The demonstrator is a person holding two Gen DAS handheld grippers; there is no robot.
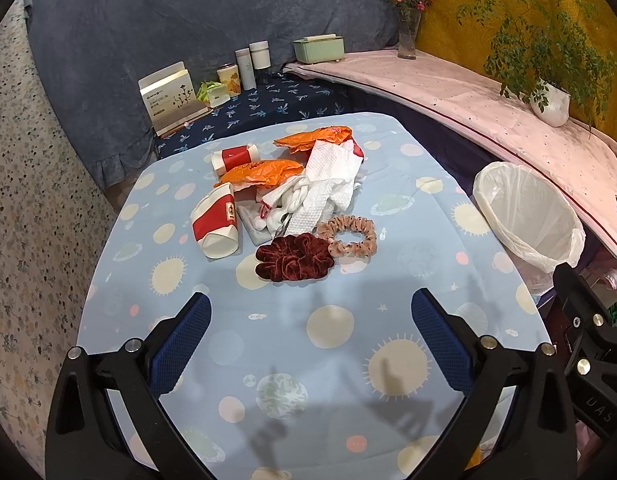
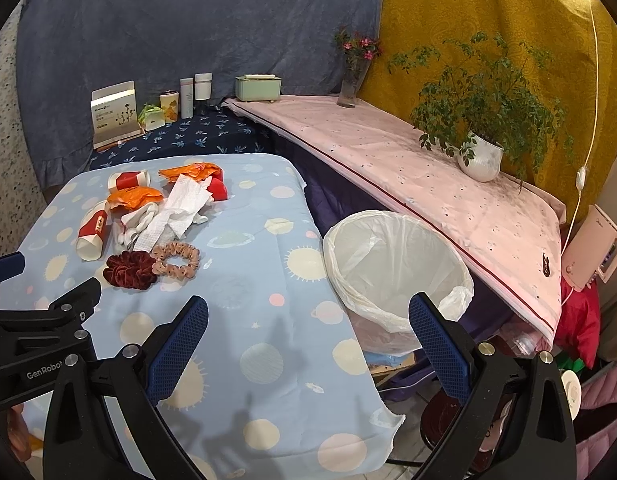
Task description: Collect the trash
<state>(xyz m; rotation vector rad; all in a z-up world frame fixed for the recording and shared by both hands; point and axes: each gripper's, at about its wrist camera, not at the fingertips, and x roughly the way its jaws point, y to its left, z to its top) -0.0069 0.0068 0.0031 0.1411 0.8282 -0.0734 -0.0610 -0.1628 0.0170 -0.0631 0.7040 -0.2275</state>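
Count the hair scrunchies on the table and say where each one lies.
2. A dark red velvet scrunchie at the pile's near edge, and a tan dotted scrunchie touching its right side. More could be hidden under the paper.

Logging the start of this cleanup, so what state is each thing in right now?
Left gripper: open, empty.
Right gripper: open, empty.
Bin: upright, lined, looks empty.
Nearest paper cup: lying on its side.
Paper towels: crumpled, on the table.
Orange wrappers: crumpled.
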